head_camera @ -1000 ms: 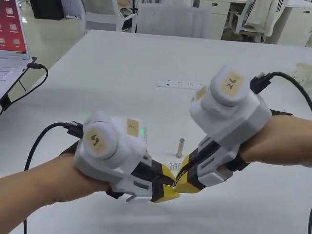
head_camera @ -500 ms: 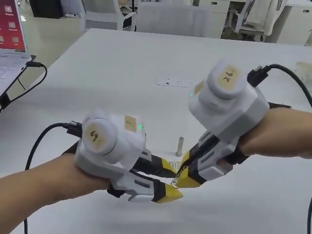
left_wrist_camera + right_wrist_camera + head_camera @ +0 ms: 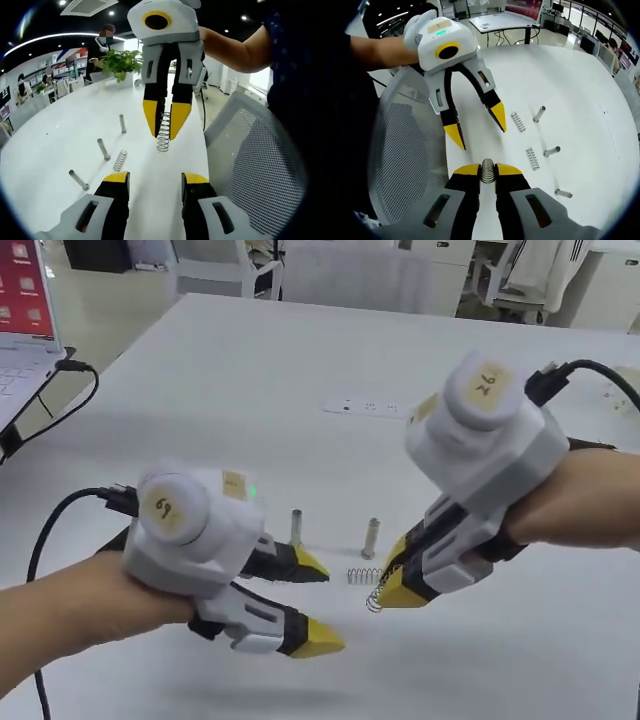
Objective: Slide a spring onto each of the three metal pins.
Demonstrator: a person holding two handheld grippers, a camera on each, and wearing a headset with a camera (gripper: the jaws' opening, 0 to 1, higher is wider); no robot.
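Springs sit on none of the three pins (image 3: 103, 149), so all three look left to do: one spring (image 3: 487, 171) is pinched in the right gripper (image 3: 392, 592), two loose springs (image 3: 532, 158) lie on the table (image 3: 250, 390) beside the pins, and the left gripper (image 3: 156, 177) is spread and empty.

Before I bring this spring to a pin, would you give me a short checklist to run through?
1. Spring held: ok. The right gripper is shut on the held spring, whose end sticks out past the jaw tips.
2. Left gripper free: ok. It is open and holds nothing.
3. Pins bare: ok. The far pin, middle pin and near pin carry no springs.
4. Spring lined up over a pin: not ok. It hangs over bare table, apart from all the pins.
5. Spares ready: ok. Two loose springs lie beside the pins.
6. Pins fixed firmly: cannot tell.
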